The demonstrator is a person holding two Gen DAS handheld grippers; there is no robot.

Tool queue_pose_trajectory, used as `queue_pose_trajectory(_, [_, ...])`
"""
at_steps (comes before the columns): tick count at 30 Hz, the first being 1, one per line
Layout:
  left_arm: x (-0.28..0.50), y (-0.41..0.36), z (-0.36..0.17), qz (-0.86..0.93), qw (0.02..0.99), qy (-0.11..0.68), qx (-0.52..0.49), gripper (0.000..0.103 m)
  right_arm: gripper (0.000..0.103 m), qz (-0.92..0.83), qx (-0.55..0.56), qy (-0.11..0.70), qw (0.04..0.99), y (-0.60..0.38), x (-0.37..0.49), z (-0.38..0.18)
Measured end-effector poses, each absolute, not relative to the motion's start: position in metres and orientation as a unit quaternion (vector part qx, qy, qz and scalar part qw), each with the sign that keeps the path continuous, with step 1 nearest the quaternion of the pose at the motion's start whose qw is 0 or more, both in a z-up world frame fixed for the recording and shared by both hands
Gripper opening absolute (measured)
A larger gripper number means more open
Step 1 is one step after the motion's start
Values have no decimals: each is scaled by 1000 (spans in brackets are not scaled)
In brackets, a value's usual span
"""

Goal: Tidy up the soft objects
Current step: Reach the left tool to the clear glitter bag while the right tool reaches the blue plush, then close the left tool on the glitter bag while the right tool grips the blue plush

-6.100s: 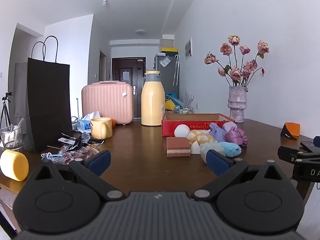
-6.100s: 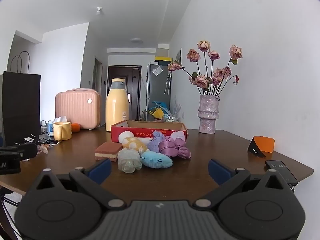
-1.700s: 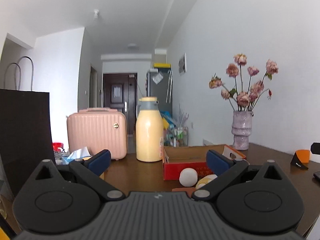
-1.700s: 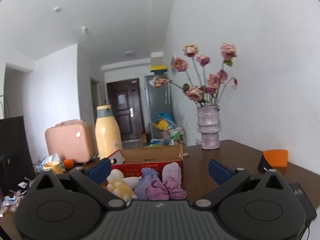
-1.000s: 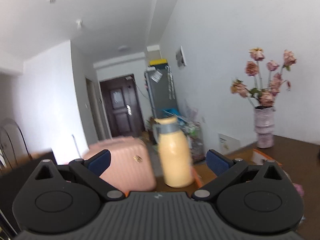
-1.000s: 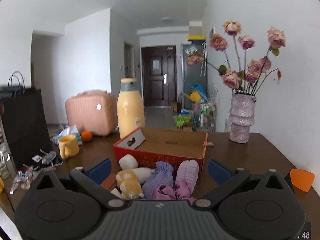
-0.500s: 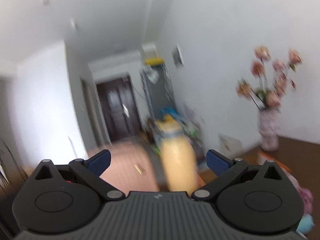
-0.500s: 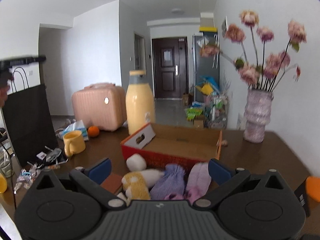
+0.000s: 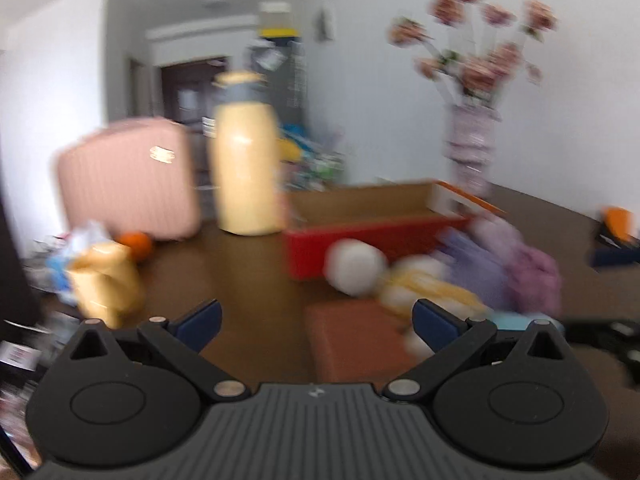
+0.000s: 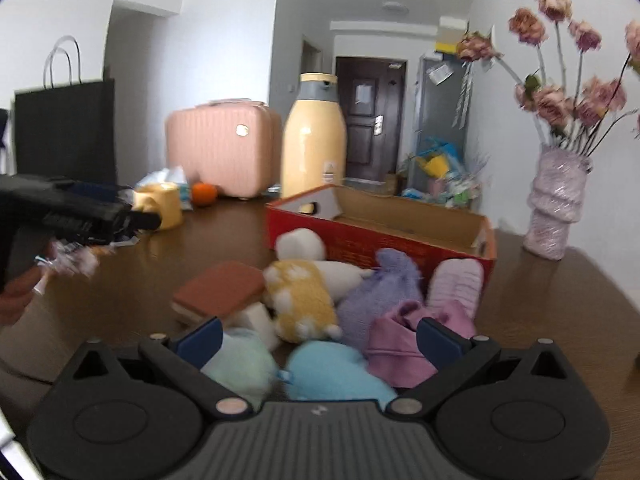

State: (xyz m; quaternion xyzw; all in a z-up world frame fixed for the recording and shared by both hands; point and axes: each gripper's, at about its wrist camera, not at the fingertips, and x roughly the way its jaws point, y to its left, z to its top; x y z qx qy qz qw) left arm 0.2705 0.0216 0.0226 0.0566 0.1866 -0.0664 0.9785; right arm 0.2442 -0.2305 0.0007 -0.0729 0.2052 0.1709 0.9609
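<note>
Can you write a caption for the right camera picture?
Open right tool hovers over soft toys piled before an empty red box.

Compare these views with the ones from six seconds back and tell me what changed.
Both grippers have moved in over the pile of soft toys: the right gripper now hangs close above the blue plush, the left gripper near the brown sponge block. Both remain open and empty. The toys, still in front of the red box, and the yellow flask have not moved.

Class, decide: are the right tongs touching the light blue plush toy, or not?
Cannot tell. In the right wrist view the right tongs stand open with the light blue plush toy between and below them; neither contact nor a gap shows.
</note>
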Motion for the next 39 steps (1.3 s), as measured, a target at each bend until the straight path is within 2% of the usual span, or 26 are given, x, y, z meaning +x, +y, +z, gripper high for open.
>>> queue_pose_trajectory(5, [258,-16,-5,-155,960,231,29,103,99,124,-81,207,967,-240,244,-13])
queue_pose_trajectory(9, [263,-43,-19,-181,951,249,38,99,87,135,-37,216,966,-257,248,-18])
queue_pose_trajectory(11, [265,-49,-23,-195,945,260,28,87,82,132,-6,226,965,-266,252,-23])
queue_pose_trajectory(13, [266,-51,-24,-206,940,271,18,79,76,139,28,238,961,-273,257,-29])
queue_pose_trajectory(15, [269,-56,-29,-215,933,287,20,70,76,155,58,243,956,-276,260,-35])
queue_pose_trajectory(16, [270,-60,-32,-218,931,293,23,55,76,164,67,243,954,-275,261,-37])
queue_pose_trajectory(17, [270,-62,-34,-219,929,298,24,45,76,169,70,244,952,-275,262,-39])
queue_pose_trajectory(20, [273,-64,-39,-214,928,305,11,39,76,174,78,257,947,-272,267,-44])
queue_pose_trajectory(23, [269,-57,-35,-201,934,294,-11,38,77,160,66,263,949,-267,273,-44])
queue_pose_trajectory(27, [258,-37,-19,-173,947,268,-23,38,90,137,44,272,952,-252,282,-45])
queue_pose_trajectory(31, [243,-15,2,-146,962,229,-19,38,89,107,26,284,952,-241,289,-47])
queue_pose_trajectory(32, [239,-11,5,-142,964,223,-20,38,87,106,29,287,951,-240,289,-47])
queue_pose_trajectory(34, [233,-5,9,-136,967,214,-22,38,74,109,43,293,949,-240,288,-48])
queue_pose_trajectory(35, [229,-3,10,-133,968,212,-24,38,73,107,44,294,949,-240,286,-47])
queue_pose_trajectory(37, [223,0,11,-133,969,208,-27,38,57,104,33,285,952,-235,278,-44])
queue_pose_trajectory(39, [216,2,13,-133,970,203,-28,38,48,101,15,280,955,-229,269,-41])
